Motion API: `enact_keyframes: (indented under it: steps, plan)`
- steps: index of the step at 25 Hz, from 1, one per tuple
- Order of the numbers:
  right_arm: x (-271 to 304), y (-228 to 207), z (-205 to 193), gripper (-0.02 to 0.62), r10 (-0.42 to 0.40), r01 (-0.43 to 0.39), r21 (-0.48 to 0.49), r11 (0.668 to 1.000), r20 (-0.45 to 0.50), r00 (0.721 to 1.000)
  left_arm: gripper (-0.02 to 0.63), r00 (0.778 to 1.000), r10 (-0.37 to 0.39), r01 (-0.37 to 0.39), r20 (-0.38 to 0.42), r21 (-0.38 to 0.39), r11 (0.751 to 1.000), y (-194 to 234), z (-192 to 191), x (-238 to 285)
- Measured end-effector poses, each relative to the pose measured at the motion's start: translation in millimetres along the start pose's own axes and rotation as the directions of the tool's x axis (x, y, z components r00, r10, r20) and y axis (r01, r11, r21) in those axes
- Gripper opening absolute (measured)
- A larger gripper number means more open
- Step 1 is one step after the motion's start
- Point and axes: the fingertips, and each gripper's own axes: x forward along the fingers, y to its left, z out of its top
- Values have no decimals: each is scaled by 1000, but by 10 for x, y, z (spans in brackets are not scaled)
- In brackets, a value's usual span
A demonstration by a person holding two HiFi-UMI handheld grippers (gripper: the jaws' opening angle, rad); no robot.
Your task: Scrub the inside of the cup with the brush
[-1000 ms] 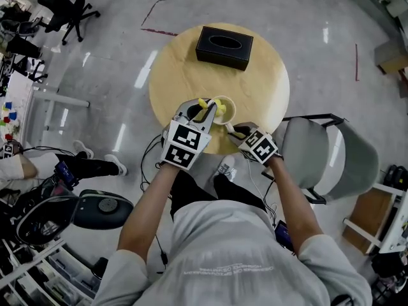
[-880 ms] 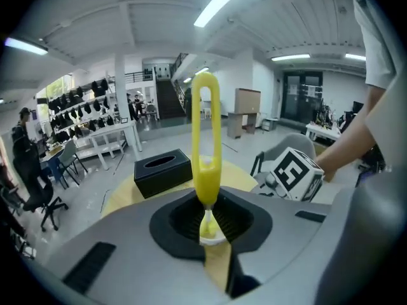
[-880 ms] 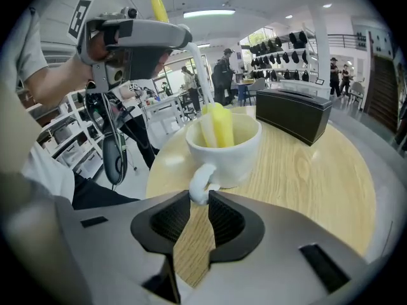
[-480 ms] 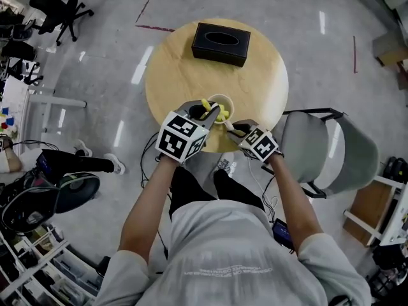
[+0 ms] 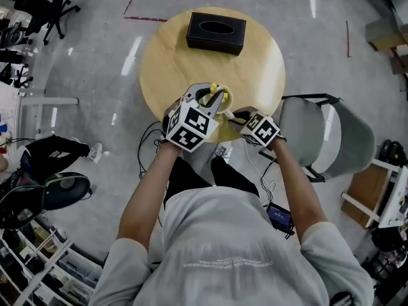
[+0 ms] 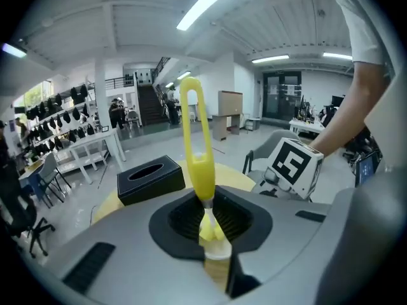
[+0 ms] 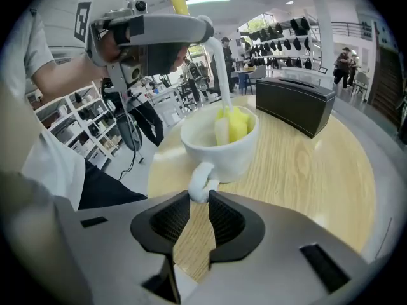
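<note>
A white cup [image 7: 219, 142] stands near the front edge of the round wooden table [image 5: 178, 56]. My right gripper [image 7: 197, 199] is shut on the cup's handle [image 7: 200, 184], with a pad on each side. My left gripper [image 6: 208, 215] hangs over the cup [image 5: 222, 101], shut on the yellow brush [image 6: 197, 151]. The brush stands upright with its loop end up. Its yellow sponge head [image 7: 234, 123] sits inside the cup against the far wall. In the head view the left gripper [image 5: 215, 97] covers part of the cup, and the right gripper [image 5: 234, 116] is at its right side.
A black tissue box [image 5: 215, 33] lies at the table's far side, well behind the cup. A grey chair [image 5: 331, 145] stands to the right of the table. Cables run over the floor under the table's front edge. Shelves and office chairs are at the left.
The left gripper has turned and shifted a little over the cup, with the brush still inside it. The right gripper has stayed on the handle.
</note>
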Motion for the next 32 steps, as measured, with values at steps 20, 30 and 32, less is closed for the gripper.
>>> enact_keyframes:
  steps: [20, 30, 32]
  plan:
    - [-942, -486, 450, 124, -311, 303, 186, 935, 15, 950, 50, 921, -293, 330, 256, -115, 937, 787, 891, -850]
    - [-2758, -722, 1190, 28, -736, 628, 385, 676, 318, 597, 51, 883, -25, 50, 468, -41, 998, 1243, 1581, -1249]
    - [-3039, -681, 1357, 27, -775, 671, 390, 631, 353, 524, 51, 874, 4, 9, 485, -26, 1000, 1308, 1685, -1319]
